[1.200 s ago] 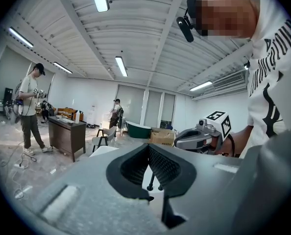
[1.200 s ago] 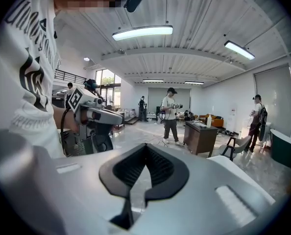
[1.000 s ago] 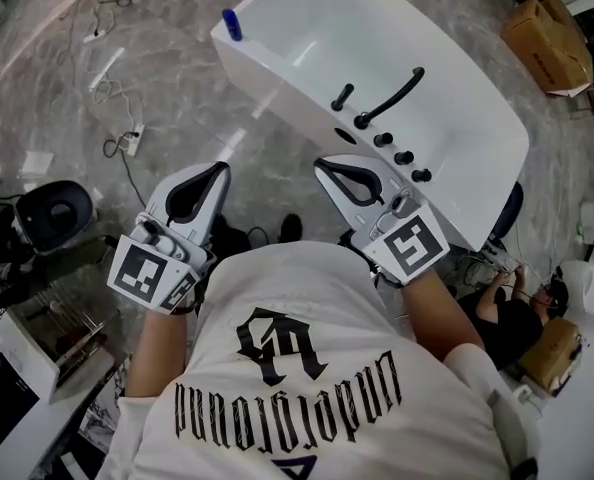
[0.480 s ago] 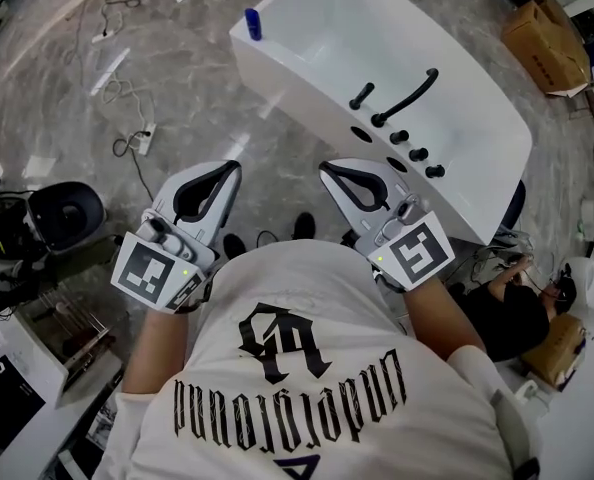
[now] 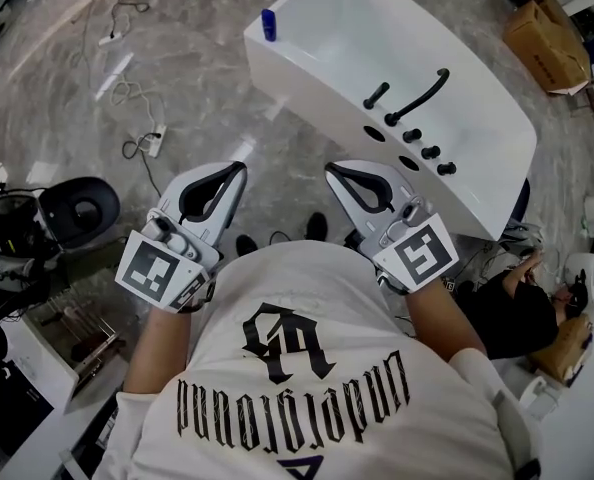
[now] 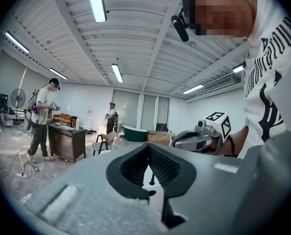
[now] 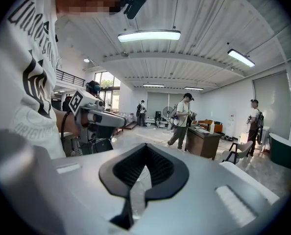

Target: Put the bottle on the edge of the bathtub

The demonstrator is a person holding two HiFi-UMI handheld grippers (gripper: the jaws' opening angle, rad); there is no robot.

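Observation:
In the head view a small blue bottle [image 5: 268, 23] stands upright on the far left corner of the white bathtub's [image 5: 312, 88] rim. Both grippers are held close to the person's chest, well short of the tub. My left gripper [image 5: 239, 166] has its jaws closed tip to tip with nothing between them. My right gripper [image 5: 329, 168] is shut and empty too. The left gripper view looks out over its closed tips [image 6: 148, 146] at the room, and the right gripper view does the same [image 7: 145, 145]. Neither of them shows the bottle or the tub.
A black faucet [image 5: 420, 93] and several black knobs [image 5: 425, 150] sit on the tub's near rim. A power strip with cable [image 5: 155, 140] lies on the marble floor, a black seat [image 5: 79, 208] at left, cardboard boxes [image 5: 545, 30] at right. A crouching person [image 5: 507, 308] is beside the tub.
The tub and bottle have drifted right and slightly down in the head view as the person moved. Both grippers stay shut and keep their place by the chest.

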